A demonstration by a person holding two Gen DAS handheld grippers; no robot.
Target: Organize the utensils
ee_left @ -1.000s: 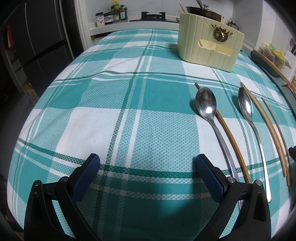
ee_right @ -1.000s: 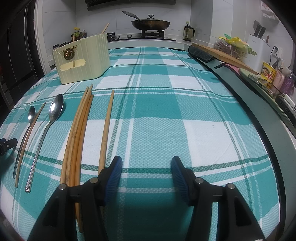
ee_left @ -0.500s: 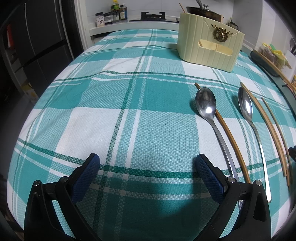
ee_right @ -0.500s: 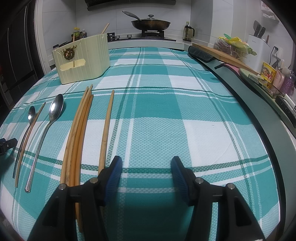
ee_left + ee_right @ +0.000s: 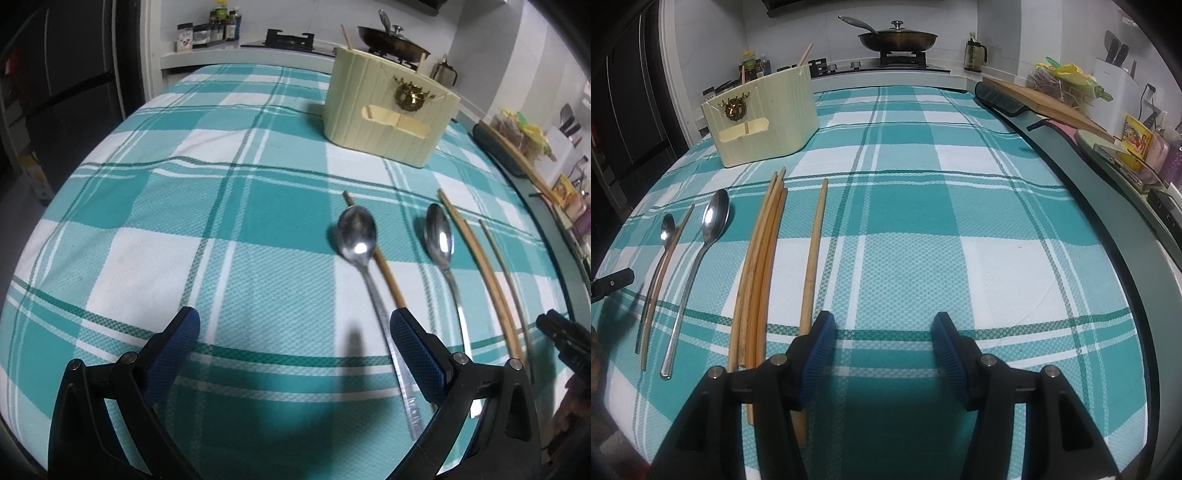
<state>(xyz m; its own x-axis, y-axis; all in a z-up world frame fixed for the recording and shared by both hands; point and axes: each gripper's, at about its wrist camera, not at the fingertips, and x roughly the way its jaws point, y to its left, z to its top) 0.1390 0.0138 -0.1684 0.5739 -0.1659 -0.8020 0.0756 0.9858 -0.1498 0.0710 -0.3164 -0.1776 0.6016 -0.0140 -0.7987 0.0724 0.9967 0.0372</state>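
Two steel spoons lie on a teal checked cloth: one (image 5: 357, 238) with a chopstick (image 5: 384, 271) under it, another (image 5: 439, 236) to its right. Both also show in the right wrist view, the small one (image 5: 668, 229) and the large one (image 5: 716, 218). A bundle of wooden chopsticks (image 5: 761, 266) and a single chopstick (image 5: 814, 254) lie beside them. A cream utensil holder (image 5: 388, 110) stands at the back, also in the right wrist view (image 5: 761, 116). My left gripper (image 5: 295, 347) is open, left of the first spoon's handle. My right gripper (image 5: 884, 343) is open, right of the single chopstick.
A stove with a lidded pan (image 5: 897, 37) and bottles (image 5: 221, 22) stand behind the table. A wooden board (image 5: 1045, 99) and boxes sit on the counter at the right. A dark fridge (image 5: 55, 92) stands at the left.
My left gripper has risen and shifted right toward the spoons; its view is blurred by motion. My right gripper has not moved.
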